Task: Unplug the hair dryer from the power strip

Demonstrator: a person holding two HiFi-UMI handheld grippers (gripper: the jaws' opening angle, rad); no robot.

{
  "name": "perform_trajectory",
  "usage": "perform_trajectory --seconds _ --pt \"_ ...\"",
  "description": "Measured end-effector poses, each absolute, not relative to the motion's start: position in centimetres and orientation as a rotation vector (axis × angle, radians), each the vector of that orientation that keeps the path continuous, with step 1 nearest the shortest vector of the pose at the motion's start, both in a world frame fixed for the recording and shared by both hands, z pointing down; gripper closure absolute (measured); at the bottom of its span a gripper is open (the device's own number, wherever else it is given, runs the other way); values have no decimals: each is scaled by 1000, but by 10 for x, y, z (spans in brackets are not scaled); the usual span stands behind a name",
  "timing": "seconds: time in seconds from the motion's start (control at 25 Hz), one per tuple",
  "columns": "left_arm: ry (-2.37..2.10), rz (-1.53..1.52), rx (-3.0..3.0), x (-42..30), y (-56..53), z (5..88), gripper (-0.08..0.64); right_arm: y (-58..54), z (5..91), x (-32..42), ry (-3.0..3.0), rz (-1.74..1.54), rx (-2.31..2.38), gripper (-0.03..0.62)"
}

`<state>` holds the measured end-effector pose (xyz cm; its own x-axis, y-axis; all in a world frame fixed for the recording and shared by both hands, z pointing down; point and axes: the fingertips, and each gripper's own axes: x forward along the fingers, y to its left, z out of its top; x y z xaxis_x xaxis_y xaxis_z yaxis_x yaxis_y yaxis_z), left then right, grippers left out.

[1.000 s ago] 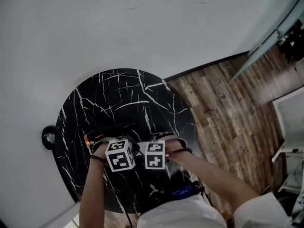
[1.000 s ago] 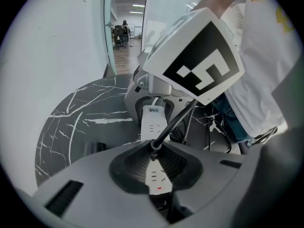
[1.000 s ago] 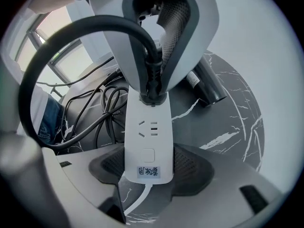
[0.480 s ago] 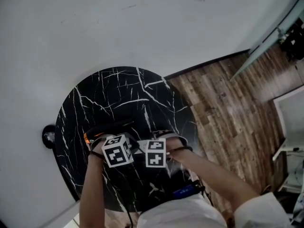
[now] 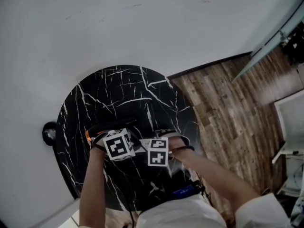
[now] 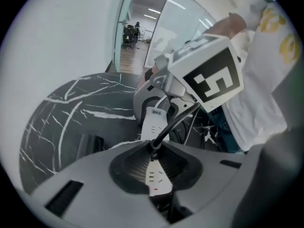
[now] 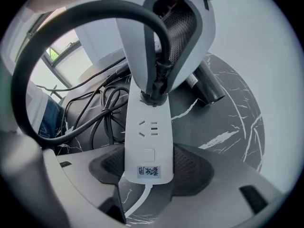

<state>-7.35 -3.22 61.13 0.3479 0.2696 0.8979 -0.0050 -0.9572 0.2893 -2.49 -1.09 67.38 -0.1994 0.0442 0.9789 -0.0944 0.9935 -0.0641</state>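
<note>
Hair dryer's black plug point(image 7: 154, 96) sits in the end socket of the white power strip point(image 7: 148, 132), which lies flat on the round black white-veined marble surface point(image 5: 123, 87). Left gripper point(image 6: 152, 161) is narrowed onto the plug, with the black cord point(image 6: 178, 120) rising out between its jaws. Right gripper point(image 7: 147, 170) is spread wide, clamped across the strip's opposite end. Black hair dryer point(image 7: 205, 88) lies on the surface beside the left gripper.

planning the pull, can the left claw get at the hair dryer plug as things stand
Likely yes: the left claw is closed around the plug with nothing between, and the right claw clamps the power strip.
</note>
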Motion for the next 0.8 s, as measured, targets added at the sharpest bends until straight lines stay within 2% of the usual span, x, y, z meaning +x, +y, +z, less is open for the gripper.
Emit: perform_trajectory --seconds 0.16,0.8 --pt "92 1785 2542 -73 -24 608 516 -9 673 -27 -1765 119 30 325" --pt "97 1656 2468 -84 -17 614 515 -10 673 -24 -1782 132 44 325"
